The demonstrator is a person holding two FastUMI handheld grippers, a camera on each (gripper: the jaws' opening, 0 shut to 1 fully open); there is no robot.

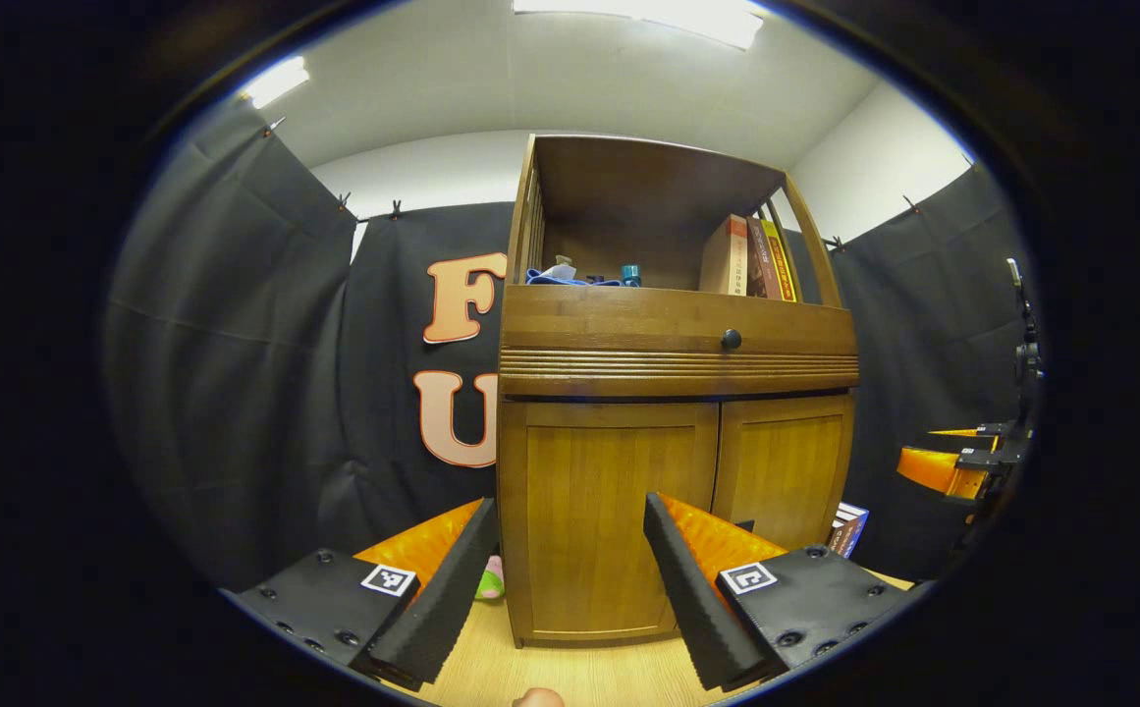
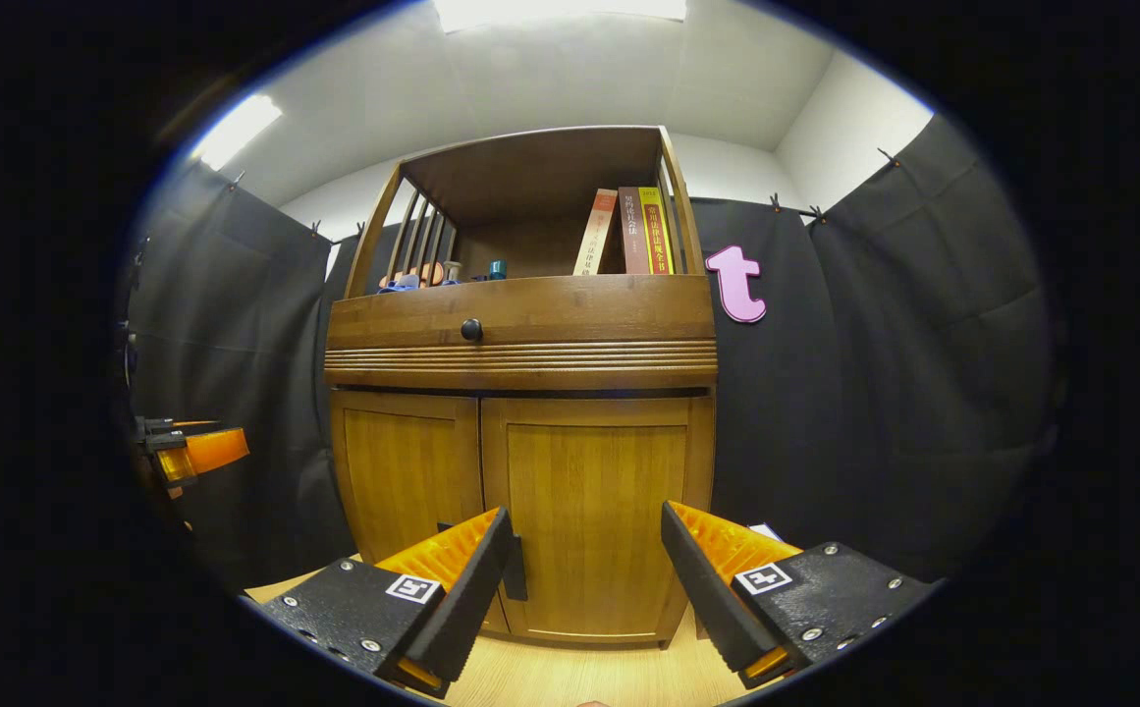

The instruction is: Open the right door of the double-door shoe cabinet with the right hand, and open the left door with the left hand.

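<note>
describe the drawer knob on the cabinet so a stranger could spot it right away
Start at the wooden cabinet against the black cloth wall. Below its open shelf with upright books, and above the two closed doors, runs a wide drawer front. The knob is the small round dark button on that band, the only dark, round fitting there.

Right door (image 2: pixel 584 511) handle partly hidden behind left finger (image 2: pixel 471 579); small shelf items (image 1: pixel 579 275) too small to ID.

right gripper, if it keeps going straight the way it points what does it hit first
Most likely the right door of the cabinet, low on its panel. The open tongs frame that door, with its dark handle beside the left finger. Depth is hard to judge, but nothing seems to lie between.
</note>
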